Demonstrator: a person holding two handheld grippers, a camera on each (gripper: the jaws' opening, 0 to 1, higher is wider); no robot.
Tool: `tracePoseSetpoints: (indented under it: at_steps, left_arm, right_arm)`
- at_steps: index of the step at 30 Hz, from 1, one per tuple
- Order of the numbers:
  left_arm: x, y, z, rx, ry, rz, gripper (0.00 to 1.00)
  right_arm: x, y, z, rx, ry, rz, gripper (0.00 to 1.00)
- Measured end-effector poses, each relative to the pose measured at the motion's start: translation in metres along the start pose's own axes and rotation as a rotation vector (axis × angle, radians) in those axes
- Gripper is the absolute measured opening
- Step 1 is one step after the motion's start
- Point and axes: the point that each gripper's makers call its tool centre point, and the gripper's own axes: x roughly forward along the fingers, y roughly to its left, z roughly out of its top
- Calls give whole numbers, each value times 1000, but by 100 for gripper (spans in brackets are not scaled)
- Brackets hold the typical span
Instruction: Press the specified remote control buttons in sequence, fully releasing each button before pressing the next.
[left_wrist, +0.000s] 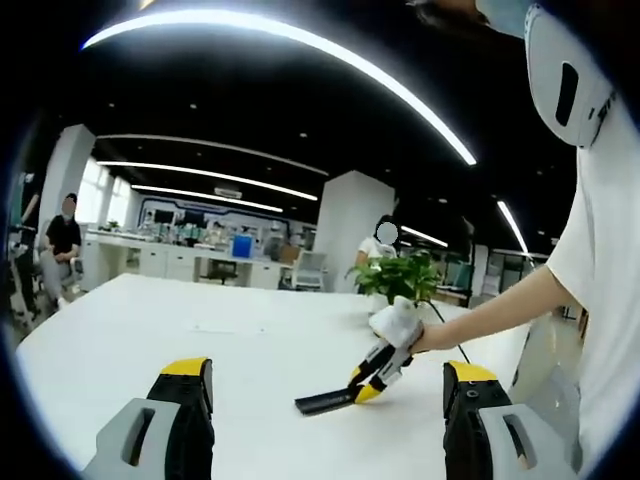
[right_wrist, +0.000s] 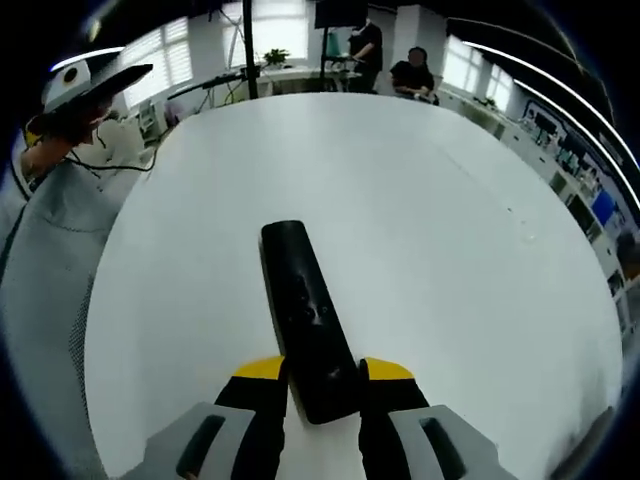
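My right jaws are clamped on the near end of the remote, one on each long edge; my left jaws stand spread with nothing between them. The white counter runs wide under both. The remote lies flat, pointing toward 12 o'clock in the right gripper view, and sits at 5 o'clock in the left. I judge it light, stiff and smooth-sided, so holding low by the edges keeps the buttons clear.

Open-plan office: long white table across lower frame, desk rows with monitors mid-left, curved ceiling light strips overhead, seated person far left, potted plant centre-right.
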Motion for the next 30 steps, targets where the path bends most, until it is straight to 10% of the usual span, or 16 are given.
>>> tracePoseSetpoints:
  at_steps: [8,14,21,30]
  left_arm:
    - [2,-2,-2,0,6,-1,99]
    - [1,-3,0,-9,-2,-4,99]
    - [1,-3,-3,-17,12,-1,99]
    - [3,-3,-6,-25,26,-5,99]
  right_arm:
    - [3,-13,6,86,-33,-32,26]
    - [1,-18,4,172,-75,-96,44]
    - [-22,-18,20,472,-403,-159,77]
    - [-62,5,22,473,-570,-243,91]
